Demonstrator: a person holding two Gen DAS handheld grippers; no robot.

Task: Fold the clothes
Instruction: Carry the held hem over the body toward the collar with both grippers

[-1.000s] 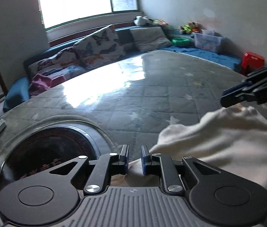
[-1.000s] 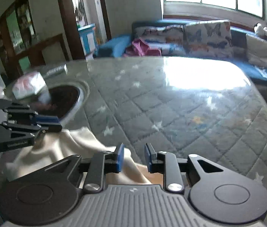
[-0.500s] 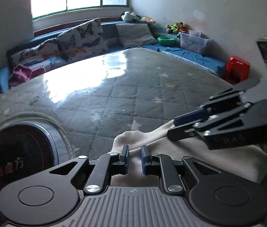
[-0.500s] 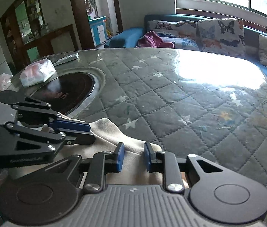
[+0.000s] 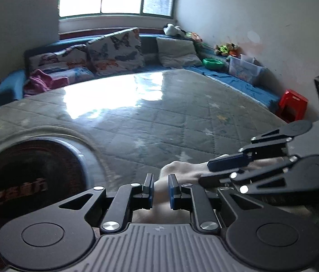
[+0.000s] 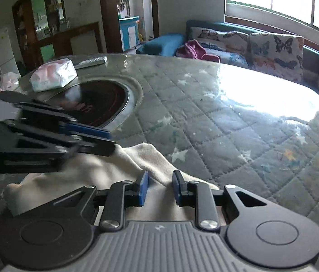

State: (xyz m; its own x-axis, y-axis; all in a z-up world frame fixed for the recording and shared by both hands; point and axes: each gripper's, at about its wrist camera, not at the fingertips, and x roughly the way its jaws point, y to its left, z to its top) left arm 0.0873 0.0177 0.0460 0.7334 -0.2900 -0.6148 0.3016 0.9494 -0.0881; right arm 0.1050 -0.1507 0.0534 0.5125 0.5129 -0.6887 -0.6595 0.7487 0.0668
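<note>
Left wrist view: the left gripper (image 5: 160, 187) stands narrowly parted around a fold of the cream garment (image 5: 182, 170) at the table's (image 5: 182, 117) near edge. The right gripper (image 6: 159, 187), likewise slightly parted, straddles cloth, perhaps unpinched. Close both fully before lifting, keeping edges aligned.

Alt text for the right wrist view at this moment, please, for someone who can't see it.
The right gripper, jaws slightly apart, sits over a rumpled cream garment on a quilted star-print table cover, with the left gripper reaching onto the cloth from the left. Behind are a round dark cooktop, a tissue pack and butterfly cushions.
</note>
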